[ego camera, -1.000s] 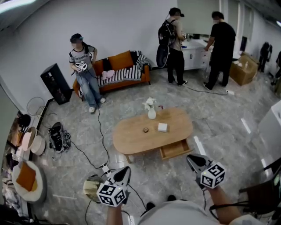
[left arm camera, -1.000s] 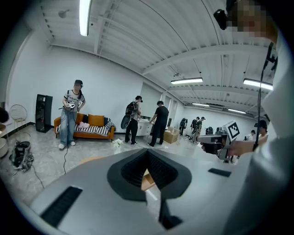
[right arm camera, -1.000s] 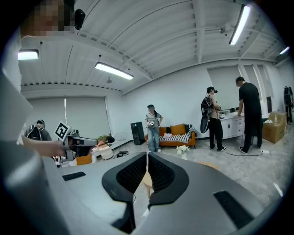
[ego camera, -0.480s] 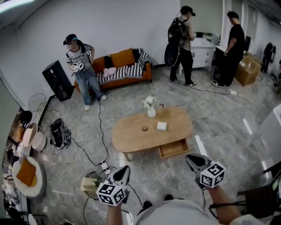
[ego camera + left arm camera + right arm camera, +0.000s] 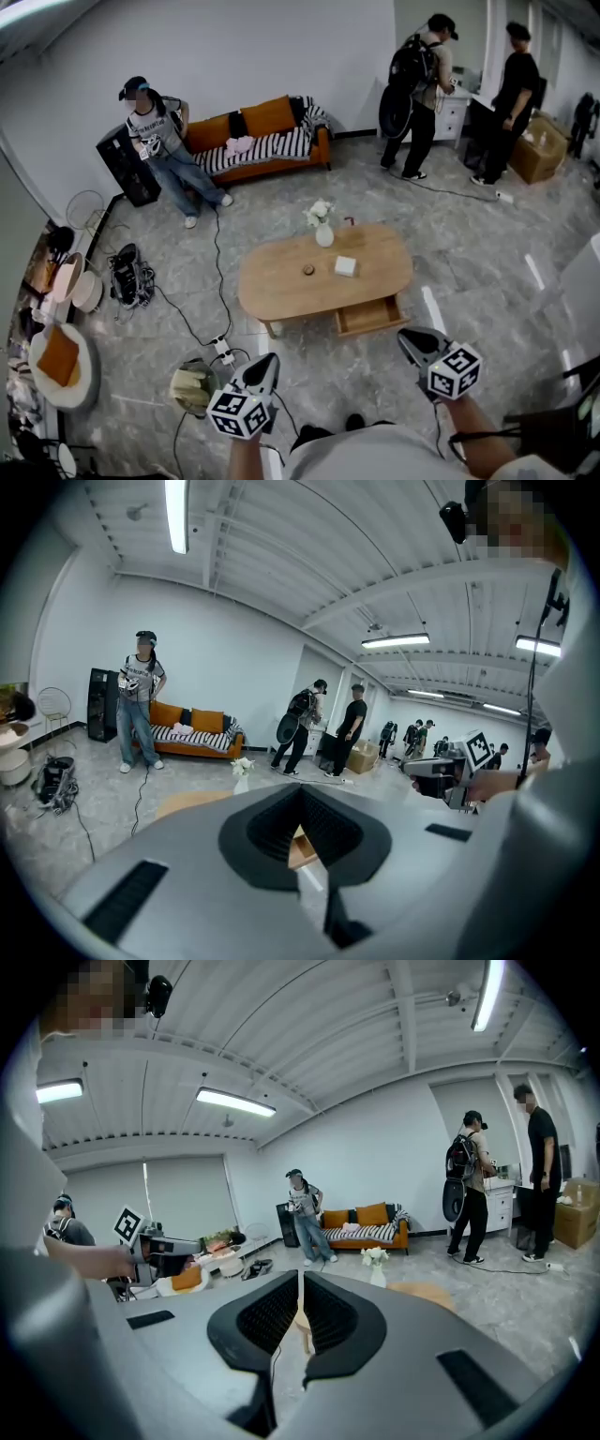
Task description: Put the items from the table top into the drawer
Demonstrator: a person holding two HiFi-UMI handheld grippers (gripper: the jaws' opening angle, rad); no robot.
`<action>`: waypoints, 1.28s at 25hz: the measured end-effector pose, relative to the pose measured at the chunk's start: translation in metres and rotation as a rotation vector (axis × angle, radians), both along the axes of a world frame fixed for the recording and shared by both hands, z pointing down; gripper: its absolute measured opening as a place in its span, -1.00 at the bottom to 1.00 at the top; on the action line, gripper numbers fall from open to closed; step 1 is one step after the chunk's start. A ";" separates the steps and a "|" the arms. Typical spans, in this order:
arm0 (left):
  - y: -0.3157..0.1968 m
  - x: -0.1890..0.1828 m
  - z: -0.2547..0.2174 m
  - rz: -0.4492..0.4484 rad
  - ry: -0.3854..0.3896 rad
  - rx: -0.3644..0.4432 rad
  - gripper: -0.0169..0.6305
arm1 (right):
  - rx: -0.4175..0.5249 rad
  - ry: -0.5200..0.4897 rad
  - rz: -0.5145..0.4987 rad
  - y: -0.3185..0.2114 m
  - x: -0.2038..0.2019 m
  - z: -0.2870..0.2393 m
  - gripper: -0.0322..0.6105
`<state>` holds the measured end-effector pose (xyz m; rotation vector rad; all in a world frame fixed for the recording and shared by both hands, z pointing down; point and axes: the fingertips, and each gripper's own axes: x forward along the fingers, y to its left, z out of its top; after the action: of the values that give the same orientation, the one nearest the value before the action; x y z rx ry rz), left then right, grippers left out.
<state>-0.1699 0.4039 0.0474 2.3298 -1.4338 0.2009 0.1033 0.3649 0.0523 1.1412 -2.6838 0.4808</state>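
Note:
An oval wooden table stands ahead of me, and its drawer is pulled open on the near side. On the top are a white vase of flowers, a small white box and a small round dark thing. My left gripper and right gripper hang well short of the table, both shut and empty. In the left gripper view the jaws of that gripper meet, with the vase beyond. The right gripper shows the same, with the vase ahead.
Cables and a power strip lie on the floor left of the table, near a pale bag. An orange sofa lines the back wall. One person stands by it, and two people stand at the back right.
Both grippers stay shut and keep their place in the head view. The room has shifted in the picture: the two people at the back sit further right, the person by the sofa further left.

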 end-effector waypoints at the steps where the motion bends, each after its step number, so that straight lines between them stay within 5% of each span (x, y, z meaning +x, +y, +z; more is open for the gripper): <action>1: -0.001 0.003 0.001 -0.002 -0.001 -0.001 -0.95 | 0.000 0.002 -0.003 -0.002 0.002 0.002 -0.77; 14: -0.021 0.014 0.011 0.001 -0.006 -0.024 -0.94 | -0.032 0.001 -0.001 -0.019 0.013 0.018 -0.77; 32: -0.117 -0.032 0.043 0.045 0.013 -0.084 -0.94 | -0.073 0.018 0.076 -0.091 -0.019 0.036 -0.77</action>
<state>-0.2014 0.2873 0.0902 2.2921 -1.3416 0.2528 0.0847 0.2738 0.0880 1.2239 -2.5927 0.5725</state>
